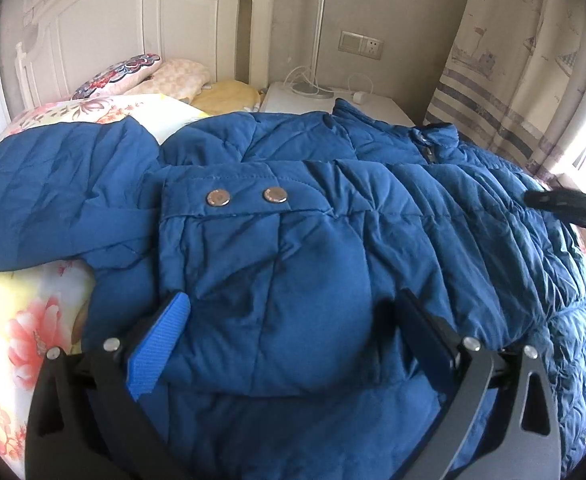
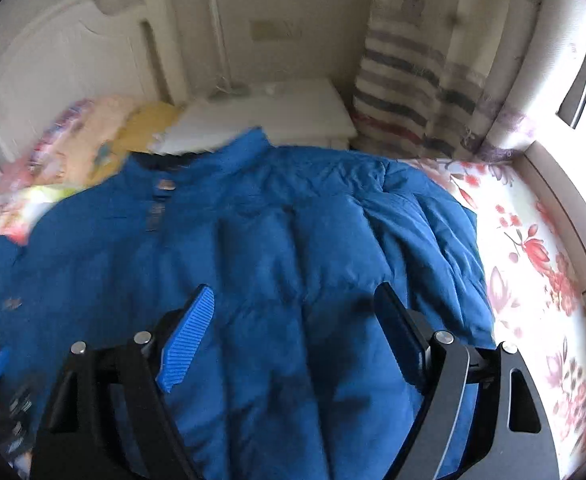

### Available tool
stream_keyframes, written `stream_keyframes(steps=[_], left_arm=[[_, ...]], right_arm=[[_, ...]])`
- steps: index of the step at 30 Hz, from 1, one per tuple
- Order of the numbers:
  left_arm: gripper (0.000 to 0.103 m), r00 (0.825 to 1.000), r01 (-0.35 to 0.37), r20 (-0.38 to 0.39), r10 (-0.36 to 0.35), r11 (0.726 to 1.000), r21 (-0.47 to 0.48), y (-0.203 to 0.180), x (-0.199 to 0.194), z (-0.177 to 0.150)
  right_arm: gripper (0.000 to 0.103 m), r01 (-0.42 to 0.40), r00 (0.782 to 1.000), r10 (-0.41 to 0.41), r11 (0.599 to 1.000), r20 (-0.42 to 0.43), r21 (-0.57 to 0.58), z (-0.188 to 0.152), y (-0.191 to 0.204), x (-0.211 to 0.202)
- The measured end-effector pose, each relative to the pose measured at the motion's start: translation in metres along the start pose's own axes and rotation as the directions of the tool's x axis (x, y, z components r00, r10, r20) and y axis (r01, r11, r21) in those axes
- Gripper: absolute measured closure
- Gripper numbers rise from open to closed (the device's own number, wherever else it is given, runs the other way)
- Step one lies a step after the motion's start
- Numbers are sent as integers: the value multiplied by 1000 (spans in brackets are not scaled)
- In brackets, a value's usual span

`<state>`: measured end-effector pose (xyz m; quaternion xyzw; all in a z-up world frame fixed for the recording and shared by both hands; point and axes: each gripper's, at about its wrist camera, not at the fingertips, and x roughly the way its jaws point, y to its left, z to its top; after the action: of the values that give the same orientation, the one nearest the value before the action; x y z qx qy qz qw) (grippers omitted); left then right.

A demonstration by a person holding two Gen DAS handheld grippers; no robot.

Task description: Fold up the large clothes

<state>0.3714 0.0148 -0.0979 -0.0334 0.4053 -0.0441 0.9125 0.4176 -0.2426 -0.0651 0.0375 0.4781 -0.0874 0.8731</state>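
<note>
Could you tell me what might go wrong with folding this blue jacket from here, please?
1. The puffy blue jacket looks slippery; the open left gripper might pinch only one layer, so the fold may spring back.
2. The cuff snaps could catch the fingers.
3. The collar reaches toward the nightstand, where a dragged fold might snag the white cable.

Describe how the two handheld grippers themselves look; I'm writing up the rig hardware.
Both look alike. The left gripper and right gripper each have a black frame with triangular cut-outs, silver round pivot bolts, and two flat fingers. One finger carries a bright blue ribbed pad; the opposite finger looks black. No cables, markings or sleeves show.
</note>
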Motion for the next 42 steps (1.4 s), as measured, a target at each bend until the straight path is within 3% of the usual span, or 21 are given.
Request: stream_keyframes(steps=[2, 4, 7, 9, 12, 13, 17, 18, 20, 24, 26, 29, 31, 35, 37, 39, 41, 42], left_arm=[[2, 1000, 5, 1, -5, 1000, -3, 1, -1, 0], [2, 1000, 8, 1, -8, 1000, -6, 2, -1, 0], [2, 1000, 0, -3, 0, 1000, 1, 0, 0, 1], [2, 1000, -2, -2, 2, 1000, 3, 0, -1, 1], [2, 1000, 14, 2, -14, 1000, -10, 3, -2, 1], [2, 1000, 17, 3, -17, 1000, -11, 3, -2, 0], [2, 1000, 15, 1, -15, 1000, -10, 4, -1, 0], [2, 1000, 17, 2, -17, 1000, -10, 4, -1, 0], [2, 1000, 14, 1, -14, 1000, -9, 4, -1, 0], [2, 1000, 14, 0, -14, 1000, -9, 4, -2, 0], [2, 1000, 16, 1, -16, 1000, -10, 4, -2, 0], [2, 1000, 17, 0, -17, 1000, -11, 4, -1, 0], [2, 1000, 13, -1, -13, 1000, -8, 4, -1, 0], [2, 1000, 12, -2, -12, 1000, -7, 4, -1, 0], [2, 999, 33, 3, -32, 999, -22, 8, -3, 0], [3, 994, 111, 28, -109, 991, -77, 22, -11, 2], [7, 978, 208, 70, -198, 962, -180, 51, -24, 5], [7, 971, 234, 105, -213, 930, -282, 79, -35, 8]], right_arm=[[20, -16, 998, 19, 999, -59, 48, 5, -7, 18], [20, 0, 998, 4, 998, -57, 70, 8, -7, 8], [19, -62, 998, 61, 997, 32, 56, 19, 5, -12], [16, -27, 998, 27, 1000, 64, 9, 30, 12, -11], [16, 47, 998, -48, 998, -33, -36, 39, 13, 23], [16, 21, 997, -23, 999, -71, -27, 38, 9, 35], [16, -11, 997, 12, 1000, -73, 22, 37, 3, 29], [17, -33, 999, 34, 999, -37, 39, 35, 1, 20], [16, -54, 998, 50, 996, 48, 76, 28, -6, 1], [16, -42, 998, 44, 998, -43, 44, 15, -15, 20], [17, -4, 1000, 4, 1000, -10, 9, 6, -11, 6], [16, -91, 994, 90, 996, 68, 15, -15, -3, -35], [16, -78, 993, 82, 996, 89, -47, -33, 13, -51], [16, -8, 1000, 11, 980, 15, -201, -70, 42, -40], [16, -3, 999, 11, 982, 41, -190, -76, 41, -42], [16, -27, 999, 33, 991, 43, -130, -77, 36, -51], [16, -72, 992, 82, 992, 95, -99, -80, 33, -69], [16, -68, 991, 80, 992, 107, -108, -84, 36, -74]])
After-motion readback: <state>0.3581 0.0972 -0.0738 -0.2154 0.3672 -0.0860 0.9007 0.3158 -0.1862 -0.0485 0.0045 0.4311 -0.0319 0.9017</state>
